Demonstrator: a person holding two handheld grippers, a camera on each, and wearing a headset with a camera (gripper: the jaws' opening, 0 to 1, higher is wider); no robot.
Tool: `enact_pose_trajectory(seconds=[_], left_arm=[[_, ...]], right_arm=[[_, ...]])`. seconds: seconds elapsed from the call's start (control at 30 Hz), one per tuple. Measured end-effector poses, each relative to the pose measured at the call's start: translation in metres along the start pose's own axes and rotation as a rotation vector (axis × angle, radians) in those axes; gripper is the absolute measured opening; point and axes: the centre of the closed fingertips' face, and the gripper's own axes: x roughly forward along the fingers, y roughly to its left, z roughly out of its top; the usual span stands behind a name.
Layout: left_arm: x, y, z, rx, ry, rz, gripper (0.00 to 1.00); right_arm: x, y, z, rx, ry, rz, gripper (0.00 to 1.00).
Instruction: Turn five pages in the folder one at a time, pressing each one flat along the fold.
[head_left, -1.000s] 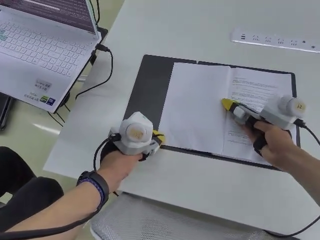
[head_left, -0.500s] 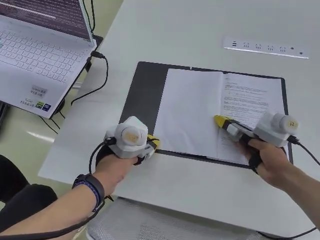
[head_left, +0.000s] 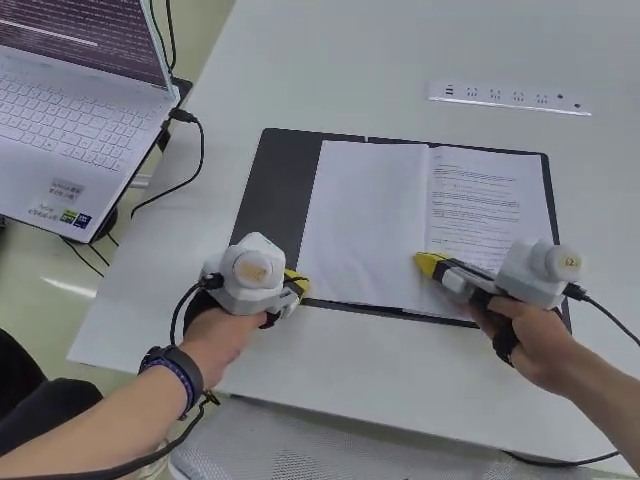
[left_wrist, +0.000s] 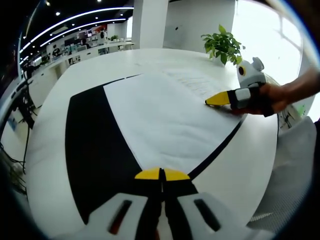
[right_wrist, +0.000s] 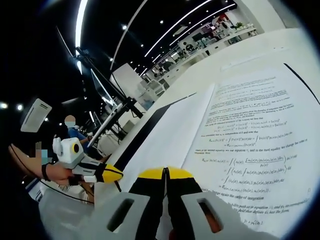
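Note:
A black folder (head_left: 275, 185) lies open on the white table, with a blank page (head_left: 365, 215) on the left and a printed page (head_left: 485, 205) on the right. My right gripper (head_left: 424, 263) is shut, its yellow tips resting on the fold near the pages' near edge. In the right gripper view the fold (right_wrist: 197, 135) runs up from the shut tips (right_wrist: 166, 173). My left gripper (head_left: 298, 285) is shut, its tips at the folder's near left edge, on the black cover (left_wrist: 95, 160). The right gripper (left_wrist: 216, 99) also appears in the left gripper view, on the paper.
An open laptop (head_left: 70, 120) with a cable (head_left: 190, 150) sits at the far left. A white power strip (head_left: 510, 98) lies beyond the folder. The table's near edge (head_left: 330, 400) runs just below both hands, with a chair seat under it.
The right gripper has slid along the fold toward the pages' near edge. The left gripper stays at the folder's near left corner. The head camera has shifted.

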Motion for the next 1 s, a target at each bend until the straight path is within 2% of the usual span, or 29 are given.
enact_pose_trajectory(seconds=[0.4,0.73,1.0], left_arm=[[-0.001,-0.001,0.0,-0.004,-0.007,0.003,0.0],[-0.001,0.0,0.0,-0.016,-0.009,0.01,0.0],[-0.001,-0.001,0.0,-0.022,-0.006,0.013,0.0]], right_arm=[[-0.013,0.017,-0.024,-0.022,0.042,0.017,0.0],[-0.02,0.015,-0.038,-0.026,0.068,0.019,0.0],[-0.025,0.015,-0.045,-0.016,0.066,0.009,0.0]])
